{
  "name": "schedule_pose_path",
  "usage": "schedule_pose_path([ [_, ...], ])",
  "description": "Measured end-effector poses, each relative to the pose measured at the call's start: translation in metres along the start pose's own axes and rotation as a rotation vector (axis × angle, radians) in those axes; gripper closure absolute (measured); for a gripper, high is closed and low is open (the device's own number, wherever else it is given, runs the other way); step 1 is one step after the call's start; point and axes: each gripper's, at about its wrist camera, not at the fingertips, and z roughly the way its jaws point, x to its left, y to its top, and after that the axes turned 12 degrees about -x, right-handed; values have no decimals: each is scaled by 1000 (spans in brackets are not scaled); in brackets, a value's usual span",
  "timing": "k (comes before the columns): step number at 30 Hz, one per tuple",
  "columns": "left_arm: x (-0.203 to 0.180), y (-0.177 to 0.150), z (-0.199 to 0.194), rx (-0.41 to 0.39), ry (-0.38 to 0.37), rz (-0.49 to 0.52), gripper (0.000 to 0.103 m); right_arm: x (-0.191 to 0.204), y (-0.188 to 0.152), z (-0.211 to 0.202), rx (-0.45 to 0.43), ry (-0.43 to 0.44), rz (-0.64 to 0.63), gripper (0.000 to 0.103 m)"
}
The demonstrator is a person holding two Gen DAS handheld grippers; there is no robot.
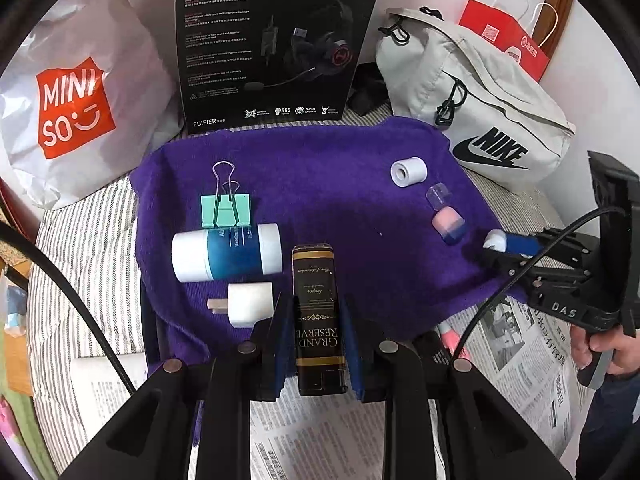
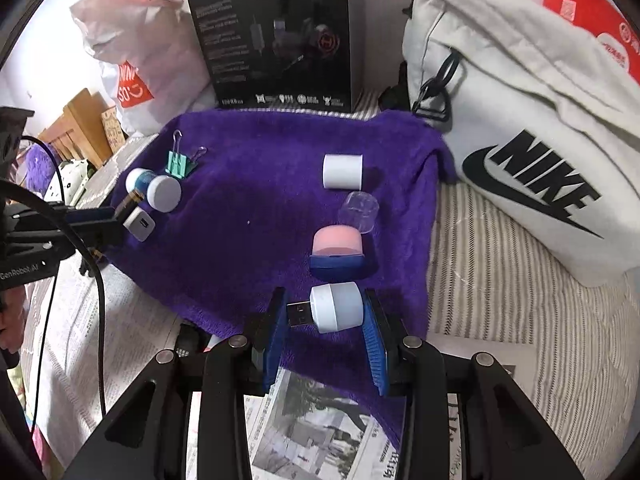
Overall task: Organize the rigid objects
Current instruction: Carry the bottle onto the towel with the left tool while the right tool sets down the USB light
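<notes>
A purple towel carries the objects. My left gripper is shut on a black and gold Grand Reserve box. Beside it lie a white plug adapter, a blue and white tube and a green binder clip. My right gripper is open around a white USB light, which touches only the right pad. Ahead lie a pink and blue cap, a clear cap and a white roll. The right gripper also shows in the left view.
A black headset box stands behind the towel. A white Miniso bag is at the back left, a white Nike bag and a red paper bag at the back right. Newspaper lies under the towel's near edge.
</notes>
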Motion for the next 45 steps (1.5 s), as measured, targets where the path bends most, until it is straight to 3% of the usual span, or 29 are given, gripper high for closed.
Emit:
schedule_pose_path([
  [7, 2, 6, 6, 0, -12, -2, 80, 6, -3, 24, 50, 11, -5, 67],
  [20, -3, 5, 35, 41, -20, -8, 80, 11, 1, 36, 61, -9, -39, 66],
  [26, -3, 7, 44, 58, -15, -4, 80, 8, 1, 36, 57, 27, -28, 62],
  [37, -2, 10, 59, 94, 15, 10, 80, 4, -4, -6, -1, -2, -38, 49],
  [45, -8, 14, 73, 124, 53, 48, 80, -6, -13, -29, -30, 2, 26, 48],
])
